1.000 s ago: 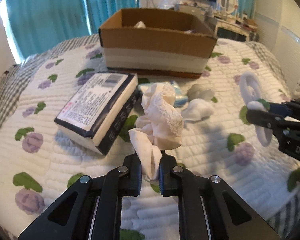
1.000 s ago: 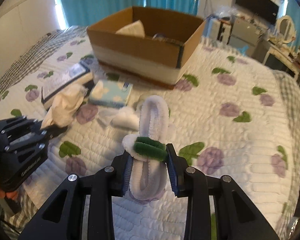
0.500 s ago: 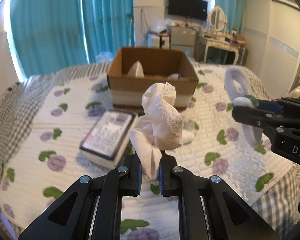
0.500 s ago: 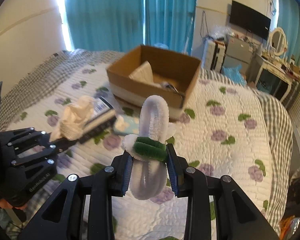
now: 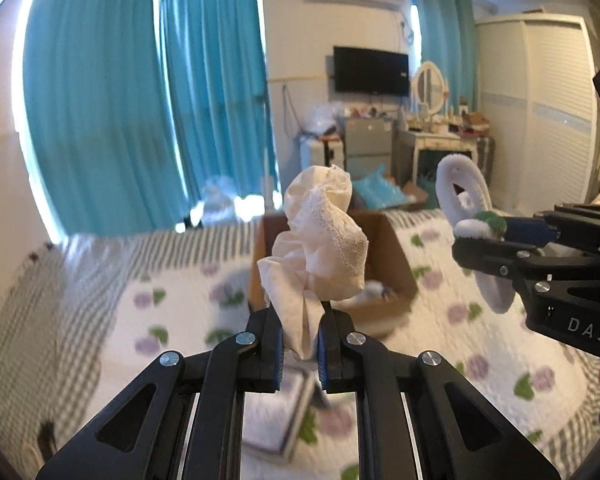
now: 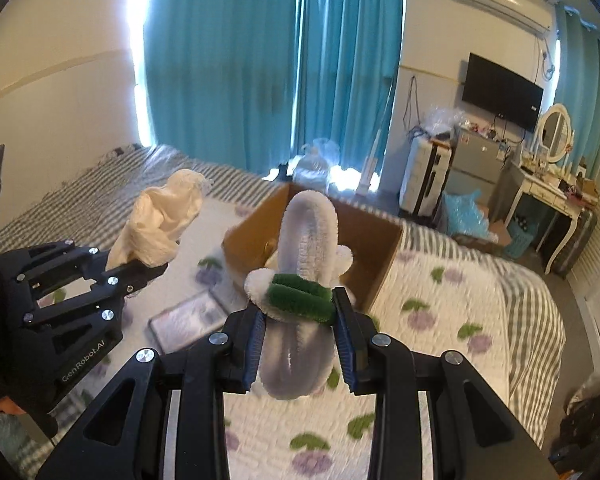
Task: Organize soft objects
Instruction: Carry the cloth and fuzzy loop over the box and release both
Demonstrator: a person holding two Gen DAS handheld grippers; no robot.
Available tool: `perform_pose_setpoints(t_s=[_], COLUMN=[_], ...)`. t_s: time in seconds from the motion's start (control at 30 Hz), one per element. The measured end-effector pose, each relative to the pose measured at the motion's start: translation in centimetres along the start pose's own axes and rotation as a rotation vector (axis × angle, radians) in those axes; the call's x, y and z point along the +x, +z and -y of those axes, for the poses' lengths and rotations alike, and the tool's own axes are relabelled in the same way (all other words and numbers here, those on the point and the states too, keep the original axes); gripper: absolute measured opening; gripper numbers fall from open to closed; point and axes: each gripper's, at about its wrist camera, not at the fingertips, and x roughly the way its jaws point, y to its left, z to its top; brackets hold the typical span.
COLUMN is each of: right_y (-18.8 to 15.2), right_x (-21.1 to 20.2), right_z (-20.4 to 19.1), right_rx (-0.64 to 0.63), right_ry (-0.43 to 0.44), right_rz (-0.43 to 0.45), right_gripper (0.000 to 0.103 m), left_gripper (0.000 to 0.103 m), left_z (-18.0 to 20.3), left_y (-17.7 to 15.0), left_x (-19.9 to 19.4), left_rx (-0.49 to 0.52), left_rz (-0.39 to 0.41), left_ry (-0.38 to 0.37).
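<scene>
Our left gripper (image 5: pixel 300 344) grips the cloth (image 5: pixel 320 248), bunched above its fingers. Our right gripper (image 6: pixel 300 340) clamps the headband (image 6: pixel 304 280) between its fingers. Beyond both lies the box (image 6: pixel 380 264).

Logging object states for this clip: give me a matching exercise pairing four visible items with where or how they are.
Items:
1. cream cloth
2. fluffy headband
3. cardboard box
4. flat packet

States:
A. open-topped, on the bed
B. clamped in the right gripper
C. lying flat on the quilt
D. clamped in the left gripper

Pairs: 1-D, 2-B, 3-A, 4-C
</scene>
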Motion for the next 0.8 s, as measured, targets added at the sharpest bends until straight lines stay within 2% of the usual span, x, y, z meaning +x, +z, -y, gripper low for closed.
perform_pose_setpoints(t_s=[0.13,0.37,0.53,0.8], right_y=[3.1,6.6,7.2,5.6], right_x=[2.0,7.7,12.4,19.7], right_z=[1.2,4.2,6.4,8.2], right_rx=[-0.022,-0.002,0.027,0.048], right_ry=[-0.052,-0.086,-0.084,-0.046], right_rz=[0.024,0.010,-0.021,-0.104], right_gripper=[0.031,0.031,0.031,0.031], left_gripper=[0.012,0.012,0.012,0.014], left_z=[-0.4,-0.5,-0.6,-1.0], left_y=[1.9,3.6,3.5,2.5], left_x=[3.4,9.3,13.7,19.1], left_rx=[0.010,0.014,0.011,0.014], left_rz=[-0.005,-0.028,-0.073,-0.136], left_ry=[-0.004,-0.017,-0.027,-0.063])
